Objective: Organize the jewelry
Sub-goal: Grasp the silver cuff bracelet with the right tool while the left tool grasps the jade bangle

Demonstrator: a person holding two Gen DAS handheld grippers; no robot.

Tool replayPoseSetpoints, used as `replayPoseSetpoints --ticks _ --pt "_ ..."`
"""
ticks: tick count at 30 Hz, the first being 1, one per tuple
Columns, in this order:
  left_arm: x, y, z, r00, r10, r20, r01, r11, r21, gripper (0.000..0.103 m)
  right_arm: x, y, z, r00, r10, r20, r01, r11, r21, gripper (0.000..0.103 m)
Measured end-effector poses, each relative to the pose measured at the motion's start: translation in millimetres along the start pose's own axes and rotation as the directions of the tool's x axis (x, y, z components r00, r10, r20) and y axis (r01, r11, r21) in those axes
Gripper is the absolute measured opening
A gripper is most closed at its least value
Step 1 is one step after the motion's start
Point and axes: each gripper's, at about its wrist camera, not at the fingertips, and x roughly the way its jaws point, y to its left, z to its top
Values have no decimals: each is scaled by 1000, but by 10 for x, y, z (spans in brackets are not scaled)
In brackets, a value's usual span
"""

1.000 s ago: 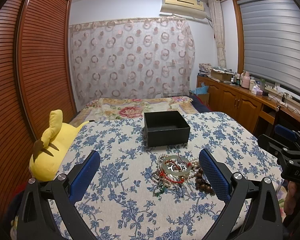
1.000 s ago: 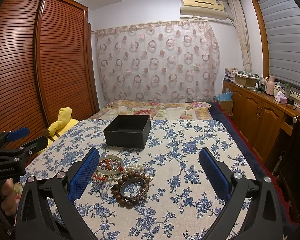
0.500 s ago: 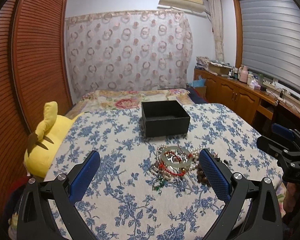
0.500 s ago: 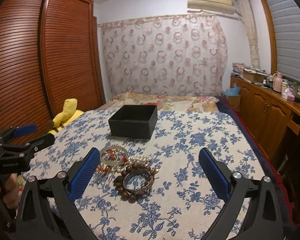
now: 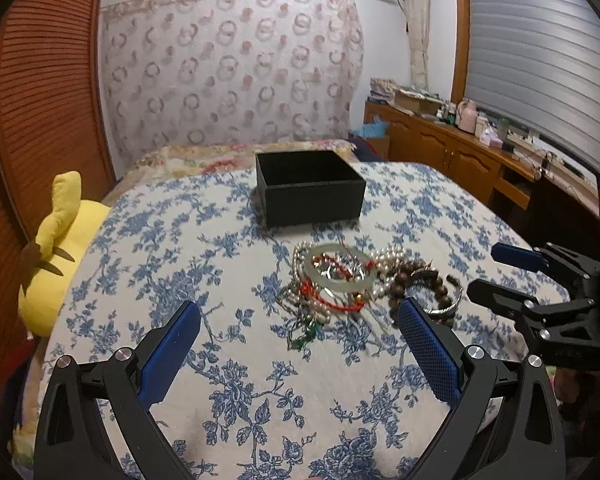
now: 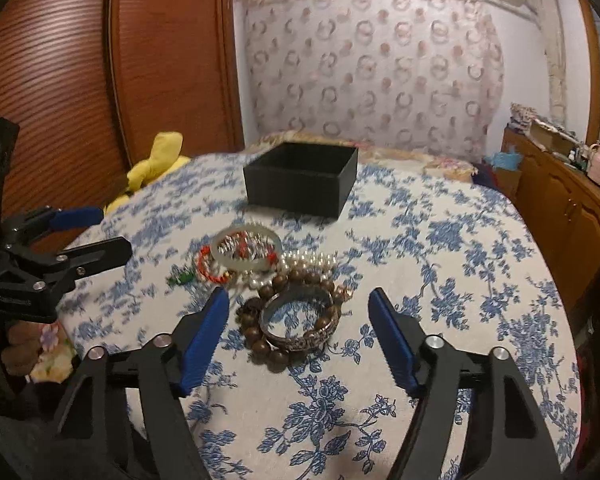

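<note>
Both hand-held grippers gape empty over the jewelry.
The right hand-held gripper (image 6: 298, 316) frames a silver metal bangle (image 6: 299, 320); the left hand-held gripper (image 5: 298, 330) stands wide open, the square black open box (image 5: 310, 190) beyond the tangle.

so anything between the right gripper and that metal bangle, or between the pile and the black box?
Nothing visible. The right gripper is open, with the metal bangle straight ahead between its fingers. Only bare floral cloth lies between the jewelry pile and the open black box.

Box (image 5: 310, 196) on bedspread (image 5: 228, 364), jewelry pile (image 5: 364, 284) before it, plush toy (image 5: 62, 240) at left edge
</note>
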Motion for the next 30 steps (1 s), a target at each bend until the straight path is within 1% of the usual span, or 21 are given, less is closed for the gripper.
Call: replayPoseSetpoints --ticks 2,7,12,16,18,20,25,30 --pt "41 9 -19 1000 -4 -13 4 1000 0 96 67 -23 -19 1000 11 -24 -11 1000 1 67" --pt "135 44 -72 999 -20 -42 20 1000 -7 96 244 -27 -54 996 41 -78 -42 999 -10 67" --pt "194 67 -100 998 -14 -65 13 1000 -11 96 376 -5 -68 992 36 -121 -41 998 -38 67" --pt "221 75 -104 997 -24 -74 23 1000 -14 96 465 -23 -72 989 34 -145 -41 998 -44 67" --pt "237 73 -99 997 -27 -78 26 1000 -13 96 496 -42 -80 987 39 -154 -46 998 -41 60" --pt "255 71 -100 996 -29 -86 28 1000 -11 96 498 -67 -86 986 62 -156 -67 997 -27 59" --pt "319 74 -89 994 -37 -99 37 999 -5 96 460 -89 -89 986 64 -151 -70 997 -31 58" --pt "403 36 -34 994 -39 -107 41 999 20 96 342 -133 -48 990 71 -119 -74 997 -26 58"
